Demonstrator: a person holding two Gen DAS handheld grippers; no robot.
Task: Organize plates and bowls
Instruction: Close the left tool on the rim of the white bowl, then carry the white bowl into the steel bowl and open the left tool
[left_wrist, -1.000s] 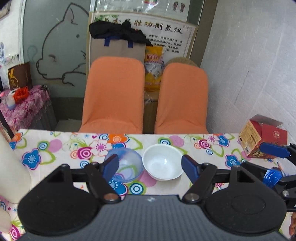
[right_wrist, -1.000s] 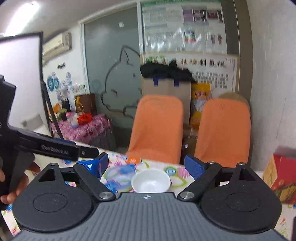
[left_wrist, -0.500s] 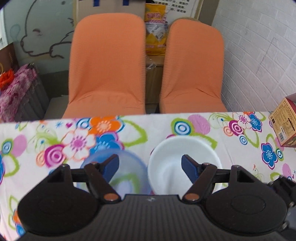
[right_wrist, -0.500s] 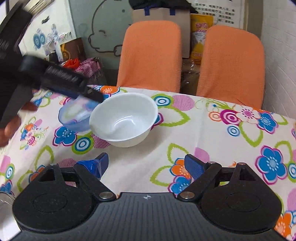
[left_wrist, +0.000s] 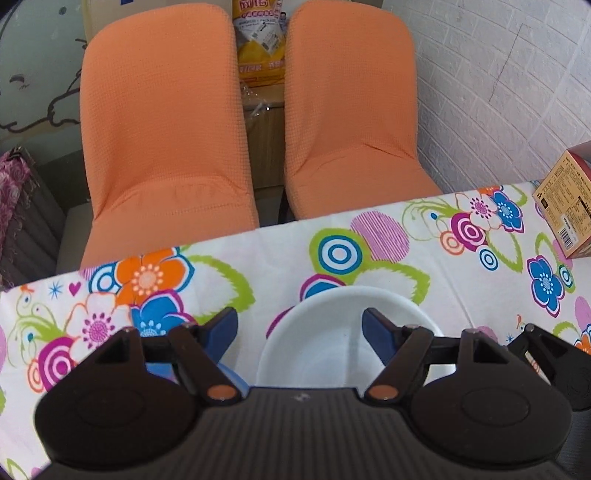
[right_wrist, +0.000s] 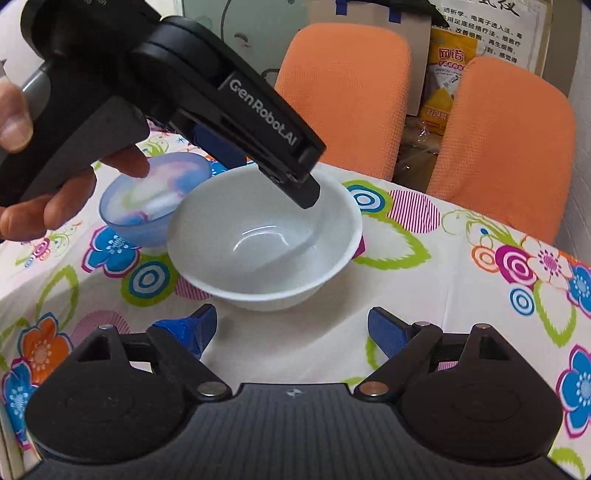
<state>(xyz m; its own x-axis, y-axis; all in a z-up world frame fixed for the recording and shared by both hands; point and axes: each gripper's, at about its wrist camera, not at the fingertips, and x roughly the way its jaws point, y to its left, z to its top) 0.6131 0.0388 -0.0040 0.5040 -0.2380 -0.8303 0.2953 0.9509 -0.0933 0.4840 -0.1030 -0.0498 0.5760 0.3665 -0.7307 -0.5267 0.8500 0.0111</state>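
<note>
Two bowls sit on the table: one white bowl (right_wrist: 264, 236) and one translucent blue bowl (right_wrist: 155, 199), touching or nearly touching side by side. Two grippers are in view. The left gripper (left_wrist: 299, 330) hangs with its jaws spread wide and nothing pinched; the white bowl's far rim lies between its blue fingertips (left_wrist: 376, 328), while the blue bowl shows only as a sliver under and behind the left-hand fingertip. From the other side, one of its fingers reaches over the white bowl's far rim, and a person's hand (right_wrist: 44, 184) grips its handle. The right gripper (right_wrist: 291, 326) also stands with jaws spread and empty; the white bowl lies just ahead of its tips, a little toward the left-hand one, and the blue bowl is farther ahead and well to the left. The table wears one cloth (left_wrist: 369, 243), cream with bright flowers and rings. One brown carton (left_wrist: 569, 206) stands on it far off to the right of the left gripper's jaws. Beyond the table's far edge are two orange chairs (left_wrist: 162, 122), a yellow bag (left_wrist: 260, 44) between them, and a white brick wall (left_wrist: 517, 81).
</note>
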